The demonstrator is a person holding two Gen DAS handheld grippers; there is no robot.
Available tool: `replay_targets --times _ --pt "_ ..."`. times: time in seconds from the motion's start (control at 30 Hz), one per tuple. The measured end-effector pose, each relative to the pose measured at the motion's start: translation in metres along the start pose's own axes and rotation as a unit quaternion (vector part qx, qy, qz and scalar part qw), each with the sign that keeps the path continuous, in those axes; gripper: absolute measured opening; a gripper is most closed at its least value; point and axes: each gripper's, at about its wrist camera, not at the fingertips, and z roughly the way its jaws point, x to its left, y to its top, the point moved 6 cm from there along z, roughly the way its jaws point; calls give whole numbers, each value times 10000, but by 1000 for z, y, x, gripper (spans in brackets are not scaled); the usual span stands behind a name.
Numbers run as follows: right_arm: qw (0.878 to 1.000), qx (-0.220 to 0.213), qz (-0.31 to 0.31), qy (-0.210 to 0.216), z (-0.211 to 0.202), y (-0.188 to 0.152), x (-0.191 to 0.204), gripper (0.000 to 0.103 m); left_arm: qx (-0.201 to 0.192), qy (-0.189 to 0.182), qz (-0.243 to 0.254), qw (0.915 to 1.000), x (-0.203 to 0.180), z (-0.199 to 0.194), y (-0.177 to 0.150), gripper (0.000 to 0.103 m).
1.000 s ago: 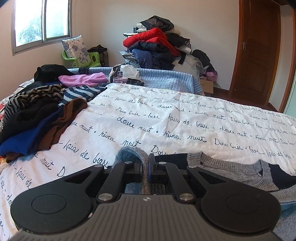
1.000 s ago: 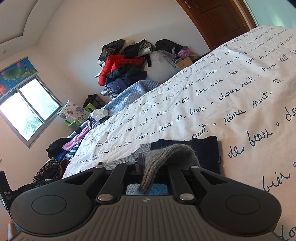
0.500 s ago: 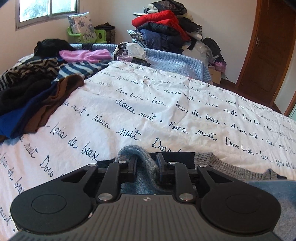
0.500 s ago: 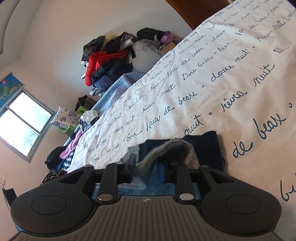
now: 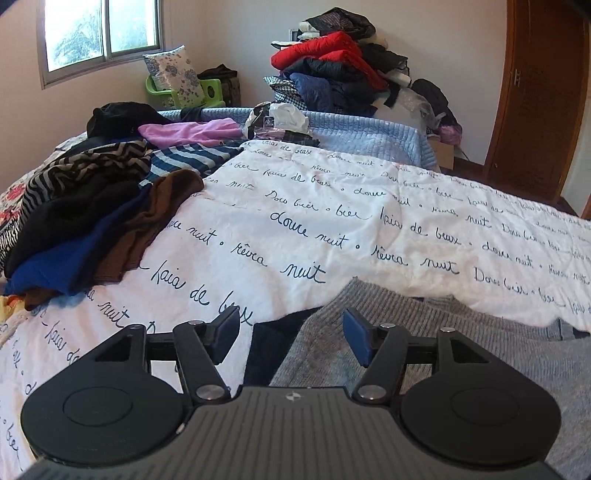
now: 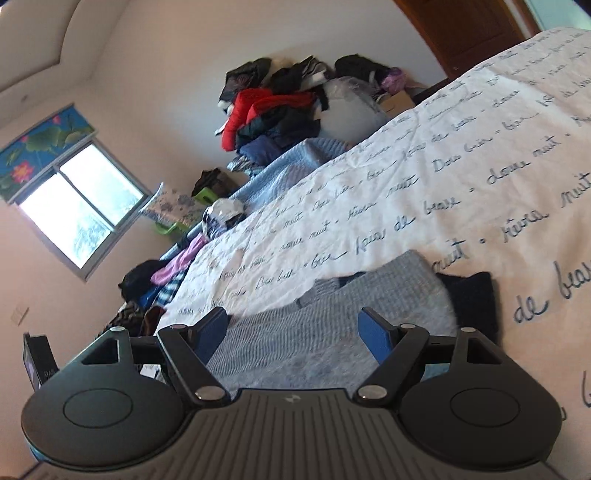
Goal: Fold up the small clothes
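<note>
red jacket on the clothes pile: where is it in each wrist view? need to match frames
Left wrist: red jacket at top centre, on the clothes pile against the far wall.
Right wrist: red jacket upper centre-left, on the same pile, picture tilted.
Shared landmark: the window, left of the pile in both views.

The white bedspread (image 5: 332, 236) carries repeated dark cursive words across the middle of the left wrist frame: "douce nuit", "rêvea nuit", "de beax", "Dou bier". The same script runs over it at the right of the right wrist frame, partly blurred.
</note>
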Motion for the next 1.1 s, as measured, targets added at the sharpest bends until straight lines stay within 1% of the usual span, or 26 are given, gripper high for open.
replay_targets --times 0.03,0.07,0.1,0.13,0.17,0.2,0.23,0.3,0.37,0.43,0.5,0.53,0.6,0.63,0.67,0.7,0.73,0.8,0.83,0.87,0.9,0.97,1.0,1.03,1.1 --pt "9998 145 -91 -38 6 -3 3 79 20 32 110 9999 2 -2 -4 67" --pt "9993 256 -192 -179 13 -7 3 79 34 42 158 9999 5 -5 -8 69" --pt "9981 305 -295 -443 18 -9 1 79 58 15 176 9998 9 -9 -12 70" --pt "9954 301 -385 -819 22 -11 -3 79 104 -54 168 9998 15 -12 -18 71" --pt "9925 251 -449 -1108 22 -11 -5 79 162 -138 142 9997 22 -17 -23 71" --pt "9909 163 -521 -1234 19 -11 -5 79 216 -238 114 9994 29 -22 -29 71" --pt "9913 93 -571 -1182 15 -13 -3 79 243 -317 106 9991 35 -27 -35 71" --pt "9931 49 -662 -971 9 -17 6 79 251 -322 162 9990 45 -37 -47 71" --pt "9927 79 -854 -849 7 -21 20 79 282 -297 294 9987 51 -48 -61 70" --pt "9914 199 -1131 -623 9 -27 39 79 304 -393 444 9978 53 -58 -75 70" --pt "9892 474 -1350 -313 17 -37 60 79 362 -390 667 9964 51 -63 -90 71" --pt "9872 684 -1435 -137 24 -43 70 79 391 -346 802 9954 51 -64 -97 71" --pt "9826 1080 -1502 150 39 -57 83 80 369 -185 1004 9941 51 -65 -110 71" --pt "9798 1286 -1511 252 49 -65 88 81 361 -101 1099 9932 52 -64 -115 73" --pt "9773 1450 -1522 282 59 -70 89 82 372 -14 1136 9928 55 -63 -120 74" --pt "9755 1555 -1542 190 70 -76 89 82 400 33 1124 9928 57 -61 -123 74" --pt "9751 1564 -1570 3 79 -77 86 82 438 24 1063 9934 61 -60 -125 74" --pt "9755 1412 -1670 -228 93 -74 81 82 442 -1 997 9940 66 -61 -127 74" --pt "9790 1255 -1545 -431 99 -65 77 82 419 24 1039 9937 66 -62 -127 74" --pt "9790 1255 -1545 -431 99 -65 77 82 388 60 1099 9932 66 -64 -126 74" --pt "9824 1168 -1344 -561 98 -57 78 82 344 95 1163 9926 66 -67 -126 74" --pt "9832 1085 -1342 -590 95 -54 82 83 224 129 1256 9917 64 -74 -124 74" --pt "9839 1009 -1384 -518 93 -51 88 83 183 137 1269 9917 63 -76 -123 73" --pt "9844 1005 -1404 -353 92 -50 93 83 142 134 1260 9918 63 -79 -121 73" --pt "9845 1241 -1234 80 97 -52 101 83 101 86 1192 9928 62 -82 -119 73"
